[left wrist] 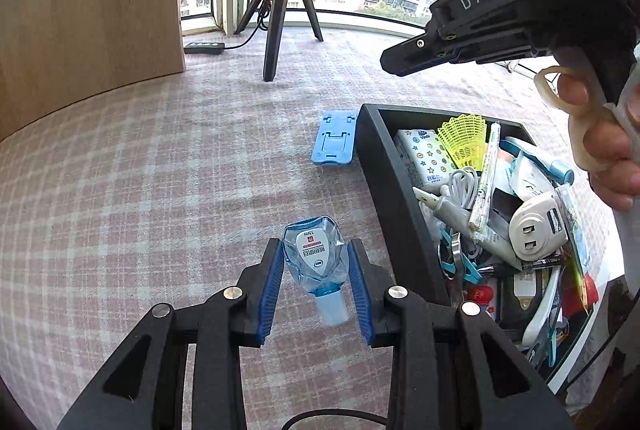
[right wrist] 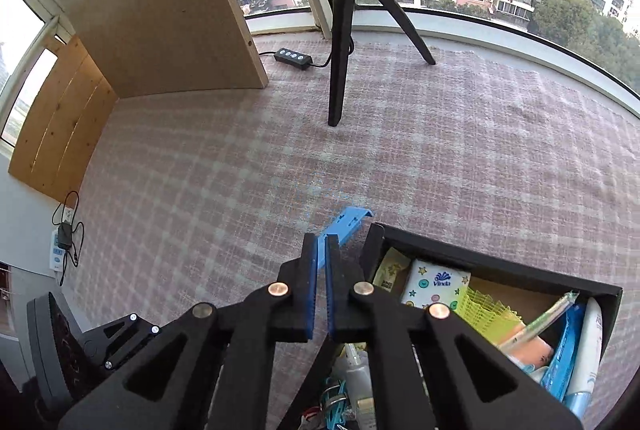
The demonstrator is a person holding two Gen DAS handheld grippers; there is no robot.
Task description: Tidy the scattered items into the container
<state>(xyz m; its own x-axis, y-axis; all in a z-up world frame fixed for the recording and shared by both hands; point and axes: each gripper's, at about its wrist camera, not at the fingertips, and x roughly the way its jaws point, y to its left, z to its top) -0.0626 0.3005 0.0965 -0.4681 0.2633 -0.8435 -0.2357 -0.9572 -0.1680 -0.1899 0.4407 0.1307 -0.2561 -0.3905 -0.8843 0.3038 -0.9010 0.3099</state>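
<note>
My left gripper is shut on a small eye-drop bottle in clear blue wrap, holding it above the checked cloth just left of the black container. The container is packed with several items: a tissue pack, a yellow shuttlecock, a white plug adapter. A blue phone stand lies flat on the cloth beside the container's far left corner. My right gripper is shut and empty, held above the container's near corner, with the phone stand just beyond its tips.
A black tripod stands on the cloth at the back, with a black power strip near it. A wooden panel rises at the left. The window sill bounds the far side.
</note>
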